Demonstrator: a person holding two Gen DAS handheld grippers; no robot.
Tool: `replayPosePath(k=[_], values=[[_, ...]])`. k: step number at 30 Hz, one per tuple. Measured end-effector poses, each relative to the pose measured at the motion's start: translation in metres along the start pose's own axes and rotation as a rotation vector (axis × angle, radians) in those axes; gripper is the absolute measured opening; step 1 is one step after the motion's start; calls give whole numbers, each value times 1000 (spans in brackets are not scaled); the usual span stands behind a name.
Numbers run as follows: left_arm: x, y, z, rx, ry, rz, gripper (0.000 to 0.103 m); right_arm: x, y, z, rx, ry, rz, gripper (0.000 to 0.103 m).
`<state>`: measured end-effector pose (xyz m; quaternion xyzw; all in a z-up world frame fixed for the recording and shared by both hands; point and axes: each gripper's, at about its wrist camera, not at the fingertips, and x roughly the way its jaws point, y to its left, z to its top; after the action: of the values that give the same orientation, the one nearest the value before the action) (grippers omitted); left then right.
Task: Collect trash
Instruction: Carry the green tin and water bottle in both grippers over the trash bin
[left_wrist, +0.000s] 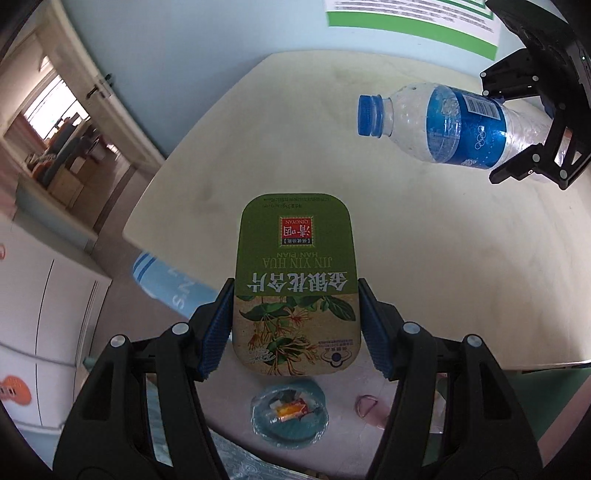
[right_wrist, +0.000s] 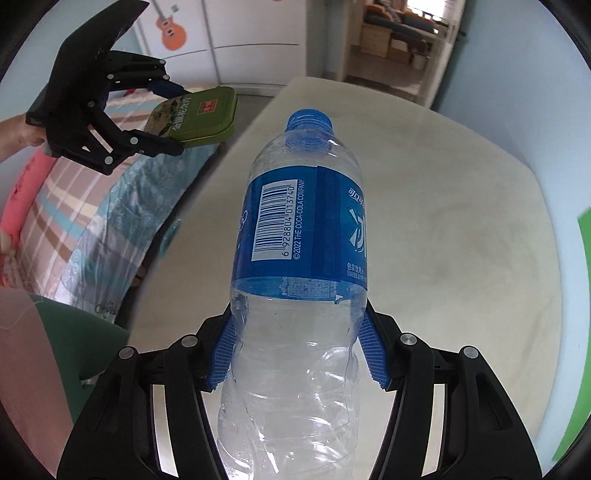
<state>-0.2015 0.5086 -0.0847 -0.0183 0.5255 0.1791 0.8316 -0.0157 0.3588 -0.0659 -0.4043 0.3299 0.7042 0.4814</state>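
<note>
Bare tabletop (left_wrist: 424, 240) fills the middle of both wrist views, cream, with rounded corners; nothing rests on its surface. Its left edge drops off to floor, and a doorway (left_wrist: 55, 122) stands open beyond its far left corner. Its near edge cuts across just under the left gripper.

Left gripper (left_wrist: 297, 325) has its blue pads (left_wrist: 216, 328) pressed against the two long sides of a green tin (left_wrist: 297, 280), gripping it. The tin is flat, rounded at the corners, lid face toward the camera, with its long axis running straight out along the fingers. It hangs in the air across the near edge of the tabletop, touching nothing else. Below it, past that edge, stands a round teal bin (left_wrist: 290, 415) lined with clear plastic, with a few bits of crumpled wrapper, orange and white, at the bottom.

Right gripper (right_wrist: 295, 350) is closed on the lower body of a clear plastic bottle (right_wrist: 299, 258) with a blue label and blue cap. The bottle's long axis also follows the fingers, cap pointing away toward the far edge of the tabletop. It looks empty and is crumpled near the base. It is carried clear above the tabletop, well apart from the tin.
</note>
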Motion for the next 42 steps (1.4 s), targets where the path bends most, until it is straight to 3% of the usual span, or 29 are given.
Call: replayPosePath(k=[10, 17, 25, 32, 42], values=[[-36, 97, -144, -288, 80, 112, 60, 74, 116, 143, -269, 26, 183, 60], [-40, 123, -219, -435, 153, 133, 60, 123, 194, 197, -403, 88, 288, 60], [-32, 142, -300, -570, 211, 98, 60, 186, 260, 225, -475, 206, 353, 60], [-10, 146, -336, -639, 255, 49, 60, 235, 295, 232, -469, 312, 372, 60], [26, 152, -357, -670, 297, -2, 60, 284, 308, 231, -411, 417, 392, 60]])
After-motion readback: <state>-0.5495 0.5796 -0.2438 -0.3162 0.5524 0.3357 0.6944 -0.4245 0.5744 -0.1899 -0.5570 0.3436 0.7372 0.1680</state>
